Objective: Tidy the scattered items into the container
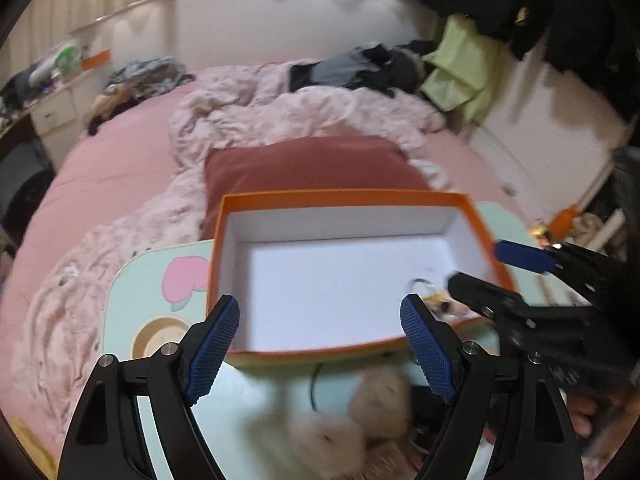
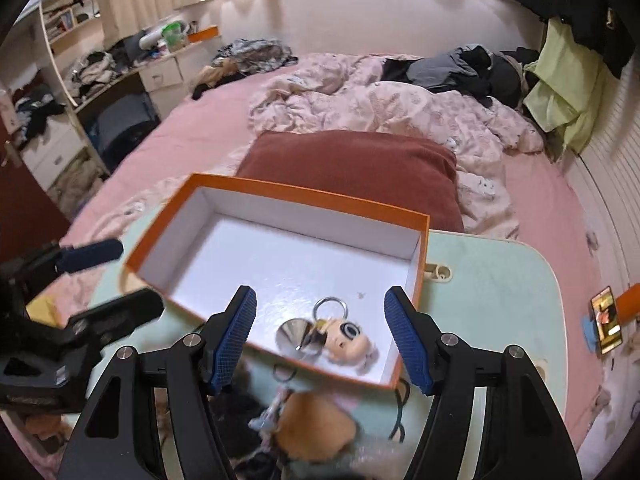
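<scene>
Left gripper [image 1: 320, 344]: black frame, 2 blue ribbed pads, jaws standing wide apart with nothing between them, above the near rim of the box.
Right gripper [image 2: 320, 336]: same black and blue build, jaws wide apart, empty, above the near right corner of the box.
Fluffy toys [image 1: 352, 420]: 2 cream, fuzzy, rounded lumps, blurred, on the tray nearest the left camera, outside the box.
Tan lump [image 2: 316, 428]: 1 soft, orange-tan rounded thing on the tray just near of the box; too blurred to name.
Hair ties [image 2: 400, 412]: thin black loops on the tray by the box's near rim; number unclear.
Box [image 2: 168, 216]: 1 shallow rectangular cardboard box, orange outside, smooth white inside, open-topped, on the tray.
Doll keychain [image 2: 348, 340]: 1 small big-eyed doll head with a metal ring and a shiny round disc, lying inside the box at its near right corner.
Tray [image 2: 492, 292]: 1 pale green, smooth top with rounded corners and cartoon prints, resting on the bed.
Phone [image 2: 608, 320]: 1, screen lit, at the tray's right edge.
Cushion [image 2: 352, 164]: 1 dark red, soft, just beyond the box.
Quilt [image 2: 400, 108]: pink, crumpled, farther back.
Writing: none readable.
</scene>
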